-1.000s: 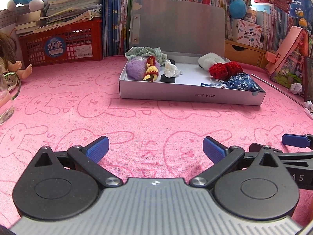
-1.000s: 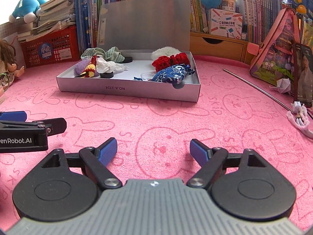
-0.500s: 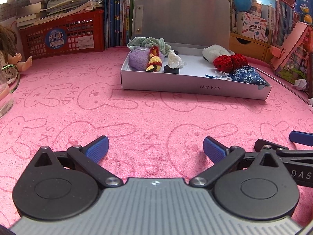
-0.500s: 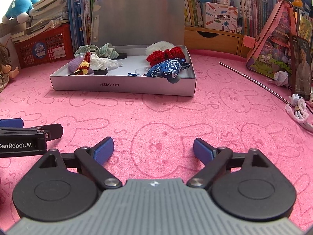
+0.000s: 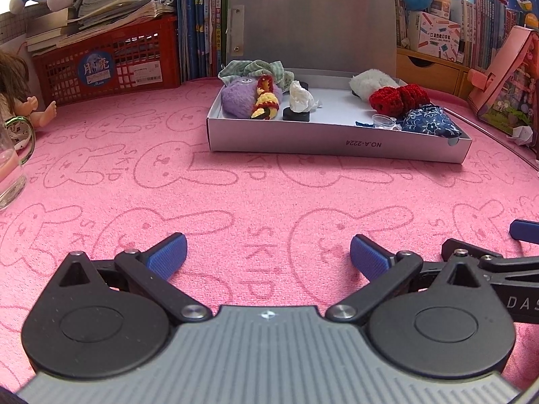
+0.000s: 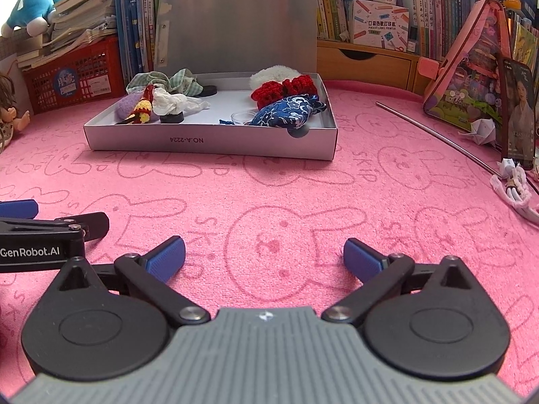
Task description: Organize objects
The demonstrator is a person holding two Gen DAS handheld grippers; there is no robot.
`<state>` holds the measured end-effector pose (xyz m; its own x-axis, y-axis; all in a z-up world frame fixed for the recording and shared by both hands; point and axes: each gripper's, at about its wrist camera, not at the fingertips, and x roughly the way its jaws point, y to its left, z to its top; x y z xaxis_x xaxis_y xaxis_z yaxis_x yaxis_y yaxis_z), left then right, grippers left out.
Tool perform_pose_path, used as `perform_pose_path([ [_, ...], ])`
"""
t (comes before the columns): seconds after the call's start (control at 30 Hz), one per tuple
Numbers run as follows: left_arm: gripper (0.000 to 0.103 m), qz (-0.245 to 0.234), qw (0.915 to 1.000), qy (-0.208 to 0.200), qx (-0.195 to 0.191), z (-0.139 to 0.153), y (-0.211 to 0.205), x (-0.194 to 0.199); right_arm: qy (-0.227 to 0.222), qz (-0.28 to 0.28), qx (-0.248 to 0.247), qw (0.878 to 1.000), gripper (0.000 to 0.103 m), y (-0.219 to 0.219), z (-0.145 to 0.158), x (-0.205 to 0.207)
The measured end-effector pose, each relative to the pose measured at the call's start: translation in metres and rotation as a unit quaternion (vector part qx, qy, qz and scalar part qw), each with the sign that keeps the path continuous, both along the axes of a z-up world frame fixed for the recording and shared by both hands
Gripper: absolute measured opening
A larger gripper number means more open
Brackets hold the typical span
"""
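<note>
A: Hovering low over the pink tabletop (image 6: pixel 269 181), both tools sit side by side. Right tool (image 6: pixel 264 257) has just been opening its jaws; they stand spread wide with nothing between them. Left tool (image 5: pixel 267 254) is spread too, empty.

B: Where's the stuff to organize?

A: All I can see is already in the grey box (image 6: pixel 209 141), well ahead of both tools, lid propped up behind it. Nothing loose on the mat between tools and box.

B: Contents?

A: Left end: purple plush (image 5: pixel 235 99), a red-yellow knitted piece (image 5: pixel 266 101) leaning on it, green checked cloth (image 5: pixel 256 67) behind. Middle: white crumpled tissue (image 5: pixel 299 99) on a black disc (image 5: pixel 296 114). Right end: white fluffy item (image 5: pixel 367 82), red crochet piece (image 5: pixel 397 97), blue floral pouch (image 5: pixel 427 123) against the front-right corner, a small clear cup (image 5: pixel 384 122) just beside it.

B: Next move?

A: My guess: the filling is done or nearly so. If the lid needs closing, go in from behind and keep the pouch below the rim. Anything else to fetch lies at the right edge: the cable bundle (image 6: pixel 512 188), the metal rod (image 6: pixel 438 134). Approach those low, pads either side.
</note>
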<state>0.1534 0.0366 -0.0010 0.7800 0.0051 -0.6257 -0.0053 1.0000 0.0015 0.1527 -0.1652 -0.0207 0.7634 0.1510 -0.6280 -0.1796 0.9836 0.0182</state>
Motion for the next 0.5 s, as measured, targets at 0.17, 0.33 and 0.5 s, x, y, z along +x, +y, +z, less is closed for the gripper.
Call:
perform_pose_path([
  [0.17,0.103,0.002,1.0000,0.000,-0.002,-0.0002,0.0012,-0.0004,0.000,0.000,0.000,1.000,0.103,-0.0001,0.0000,0.0000],
  [0.33,0.103,0.002,1.0000,0.000,-0.001,0.0000,0.0012,-0.0001,0.000,0.000,0.000,1.000,0.103,-0.0003,-0.0001,0.0000],
  [0.5,0.103,0.002,1.0000,0.000,0.001,-0.0002,0.0008,0.0002,0.000,0.000,0.000,1.000,0.103,-0.0004,-0.0002,0.0000],
])
